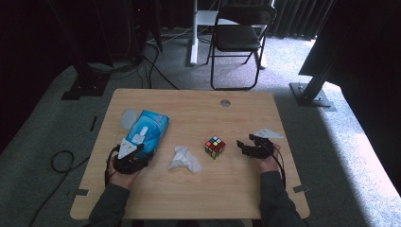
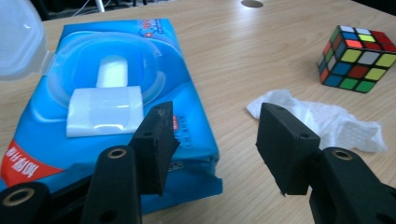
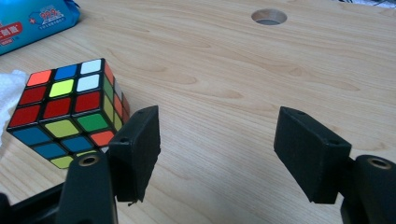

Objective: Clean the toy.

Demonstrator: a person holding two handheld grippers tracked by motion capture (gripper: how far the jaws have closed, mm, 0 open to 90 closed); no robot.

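Observation:
A blue wet-wipe pack [image 1: 152, 127] [image 2: 116, 93] lies at the table's left, its clear lid [image 1: 128, 118] [image 2: 18, 42] flipped open and a white sheet showing in the opening. My left gripper [image 1: 141, 154] [image 2: 217, 144] is open at the pack's near end, one jaw over the pack's corner. A crumpled white wipe [image 1: 183, 160] [image 2: 327, 121] lies in the middle. To its right stands a scrambled colour cube [image 1: 214, 147] [image 3: 70, 112] [image 2: 357, 58]. My right gripper [image 1: 243, 147] [image 3: 217, 149] is open just right of the cube, with bare wood between its jaws.
The wooden table [image 1: 236, 113] has a round cable hole [image 1: 225, 102] [image 3: 268, 16] near its far edge. A folding chair [image 1: 239, 33] stands on the carpet behind. Cables [image 1: 61, 161] lie on the floor at the left, and metal stands flank the table.

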